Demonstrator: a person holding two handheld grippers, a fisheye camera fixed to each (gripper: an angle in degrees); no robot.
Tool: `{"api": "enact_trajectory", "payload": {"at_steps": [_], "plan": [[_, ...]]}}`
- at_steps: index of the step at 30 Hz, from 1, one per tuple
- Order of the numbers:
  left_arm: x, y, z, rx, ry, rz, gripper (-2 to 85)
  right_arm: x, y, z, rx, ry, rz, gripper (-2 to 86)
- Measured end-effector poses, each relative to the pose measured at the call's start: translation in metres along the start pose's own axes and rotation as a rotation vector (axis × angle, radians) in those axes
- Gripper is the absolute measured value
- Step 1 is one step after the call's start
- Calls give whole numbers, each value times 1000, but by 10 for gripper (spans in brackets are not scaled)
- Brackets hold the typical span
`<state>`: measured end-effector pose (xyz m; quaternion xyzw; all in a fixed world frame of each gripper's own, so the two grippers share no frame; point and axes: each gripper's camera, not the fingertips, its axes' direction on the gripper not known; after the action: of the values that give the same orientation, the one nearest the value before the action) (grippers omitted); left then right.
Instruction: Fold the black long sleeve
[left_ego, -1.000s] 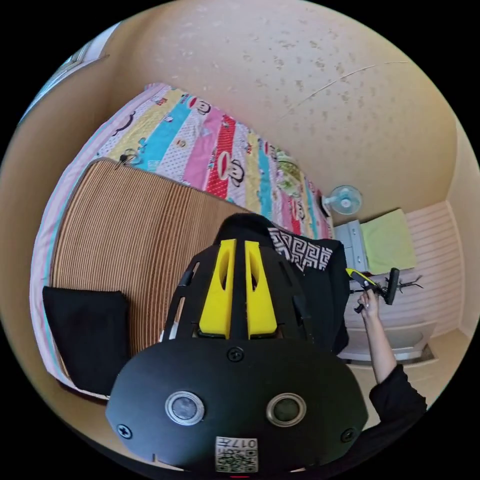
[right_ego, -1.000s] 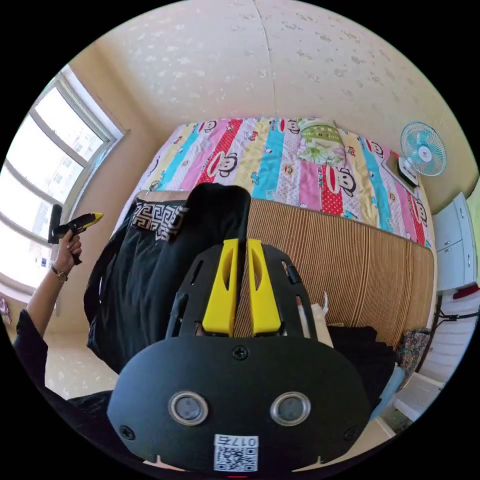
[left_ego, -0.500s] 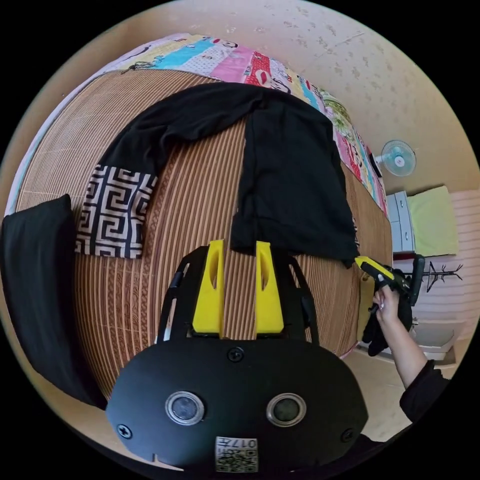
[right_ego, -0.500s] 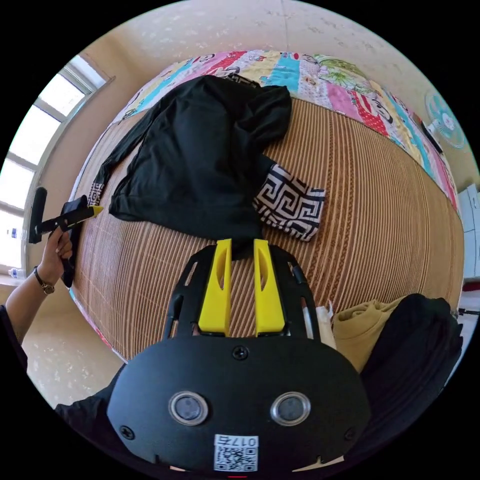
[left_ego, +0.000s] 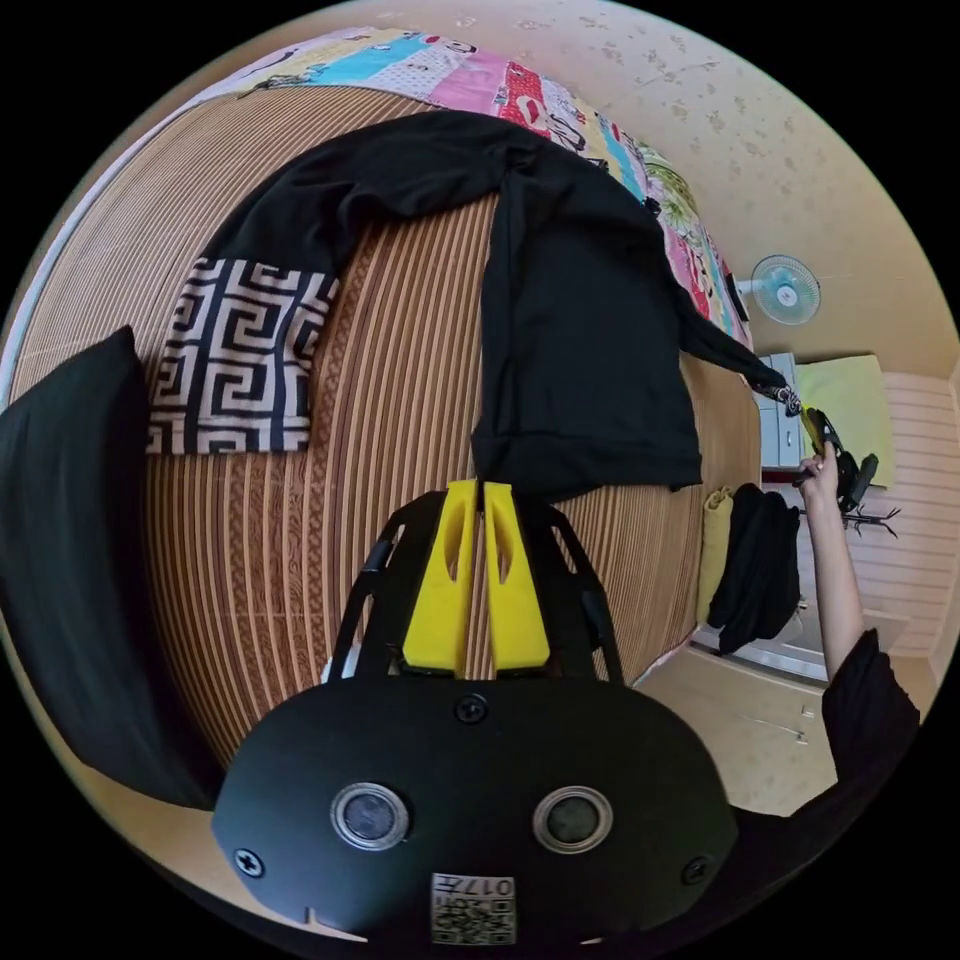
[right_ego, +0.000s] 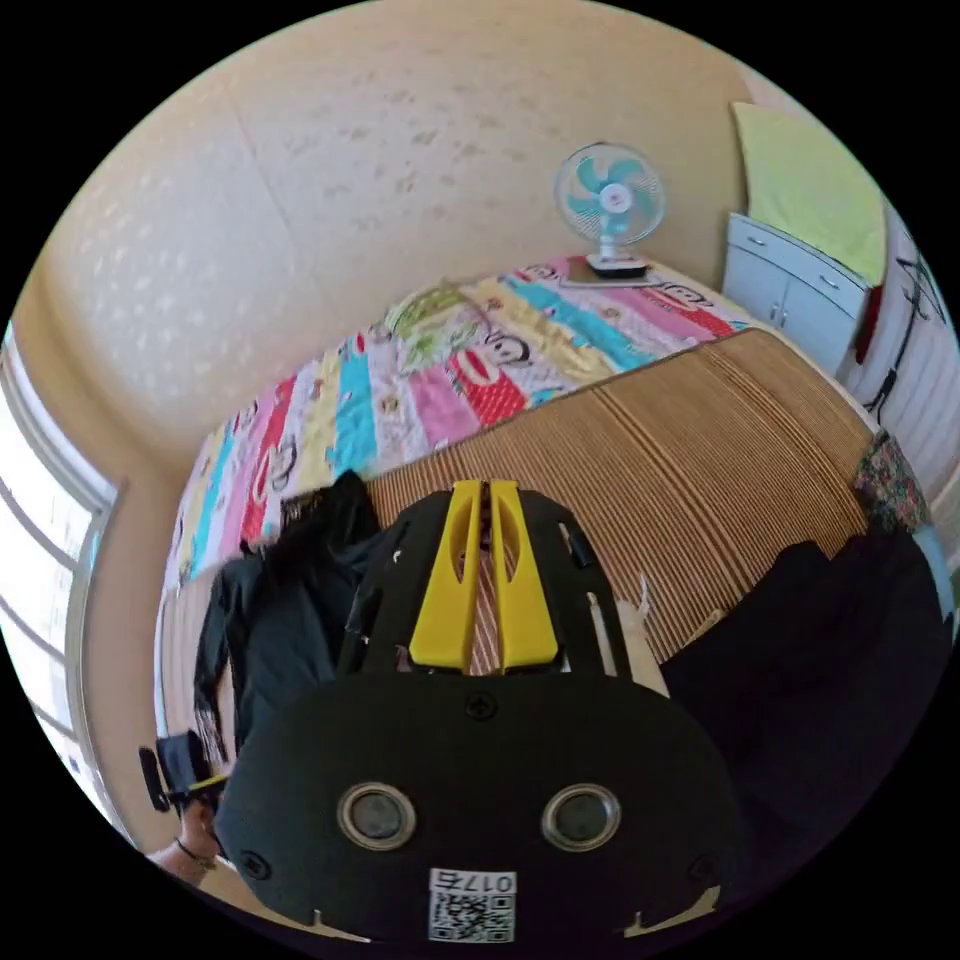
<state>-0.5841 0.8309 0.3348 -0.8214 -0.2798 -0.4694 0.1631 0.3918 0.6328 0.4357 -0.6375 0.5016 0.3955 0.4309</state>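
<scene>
Left gripper view: black long sleeve (left_ego: 580, 330) lies spread on a ribbed brown bamboo mat (left_ego: 390, 400) over the bed, matte soft knit, body roughly rectangular with hem toward the camera, one sleeve arcing away across the mat and ending in a black-and-white Greek-key patterned cuff panel (left_ego: 240, 355). Left gripper (left_ego: 478, 490), yellow plastic jaws on a black housing, jaws nearly pressed together just at the hem edge; cannot tell if they pinch fabric. Other sleeve is drawn out taut to a thin point at the right gripper (left_ego: 812, 430), held by a hand (left_ego: 822, 470), which appears to grip the cuff end. Folded black cloth (left_ego: 70, 560) lies flat on the mat's near edge, a yellow and black clothes heap (left_ego: 745, 565) at the far side. Striped cartoon-print bedsheet (left_ego: 560, 95), small fan (left_ego: 785, 290) beyond. Right gripper view: right gripper (right_ego: 485, 492) jaws nearly closed on a narrow slit, what is between them is too small to tell. Black long sleeve (right_ego: 290, 600) shows bunched and wrinkled on the mat (right_ego: 700, 440), beside the housing. Teal-bladed fan (right_ego: 610, 200) stands on the bedsheet (right_ego: 400, 400), speckled cream wall (right_ego: 350, 180) behind, grey cabinet (right_ego: 795, 290) under a lime-green cloth
</scene>
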Motion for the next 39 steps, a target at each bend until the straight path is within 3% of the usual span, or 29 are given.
{"api": "enact_trajectory", "payload": {"at_steps": [4, 7, 9, 12, 16, 20, 24, 26, 30, 35, 39], "plan": [[-25, 44, -10, 8, 37, -2, -7, 3, 36, 69, -517, -91, -184, 90], [-44, 64, -8, 6, 60, -43, -7, -19, 174, 109, -885, -306, -386, 106], [-56, 72, -8, -8, 60, -58, -7, -20, 229, 119, -994, -322, -404, 97], [-66, 88, -13, -51, 41, -6, -7, -16, 267, 81, -829, -211, -523, 61], [-66, 152, -24, -127, 22, 148, -7, 15, 286, -1, -776, -120, -583, 40], [-73, 258, -16, -226, 201, 34, -6, 84, 333, -114, -819, -17, -609, 34], [-77, 341, -1, -289, 172, -101, -1, 141, 404, -169, -1002, 77, -615, 32], [-86, 356, -21, -187, 104, -181, 15, 157, 411, -184, -989, 100, -535, 33], [-107, 317, -80, 86, 19, -190, 55, 161, 405, -202, -900, 65, -403, 30], [-108, 193, -150, 378, -243, -28, 84, 133, 420, -210, -951, 5, -447, 26], [-109, 123, -127, 287, -392, 93, 83, 118, 428, -238, -935, -61, -465, 29]]}}
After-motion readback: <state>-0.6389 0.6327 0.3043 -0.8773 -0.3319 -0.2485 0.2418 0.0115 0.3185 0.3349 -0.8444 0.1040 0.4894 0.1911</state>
